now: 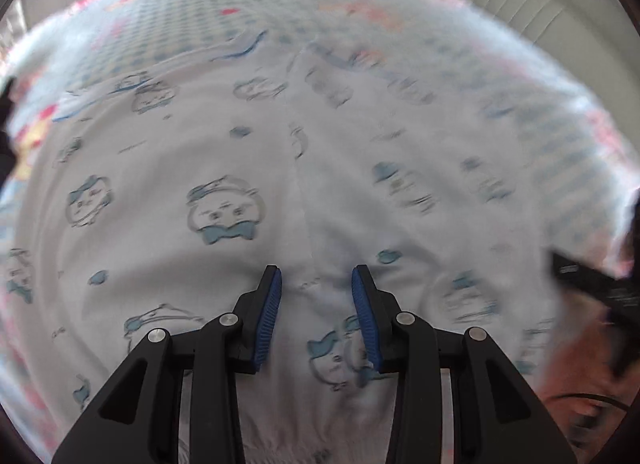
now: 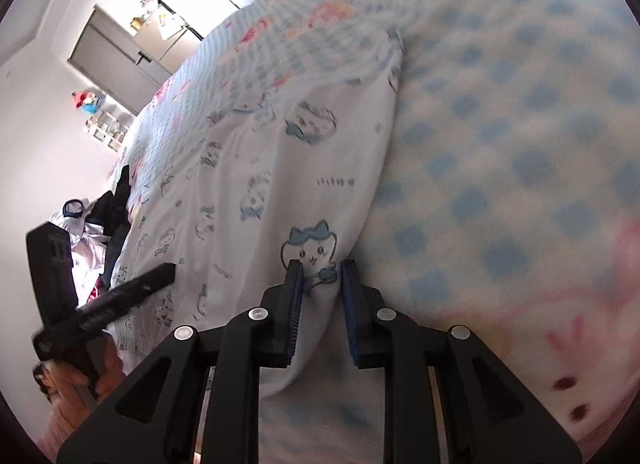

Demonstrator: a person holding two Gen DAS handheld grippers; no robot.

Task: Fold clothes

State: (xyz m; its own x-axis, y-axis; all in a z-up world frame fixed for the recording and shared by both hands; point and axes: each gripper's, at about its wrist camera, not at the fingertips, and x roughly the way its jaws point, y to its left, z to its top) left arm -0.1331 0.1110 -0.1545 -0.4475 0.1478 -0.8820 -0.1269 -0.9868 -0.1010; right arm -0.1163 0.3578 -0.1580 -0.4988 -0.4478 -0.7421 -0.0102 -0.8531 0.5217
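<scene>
Left wrist view: left gripper (image 1: 316,284) spread, jaws apart over white cartoon-print garment (image 1: 224,168), pinching nothing. Garment lies flat on blue-checked blanket (image 1: 192,12), motion blur on its right side.

Right wrist view: right gripper (image 2: 320,278) spread around garment's (image 2: 256,168) edge fold, pads not touching the cloth. Left gripper's (image 2: 132,288) state can't be told here.

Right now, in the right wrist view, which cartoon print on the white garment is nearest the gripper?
The blue-bowed face at the white garment edge, right at the right gripper fingertips. The other prints sit farther up the cloth.
</scene>
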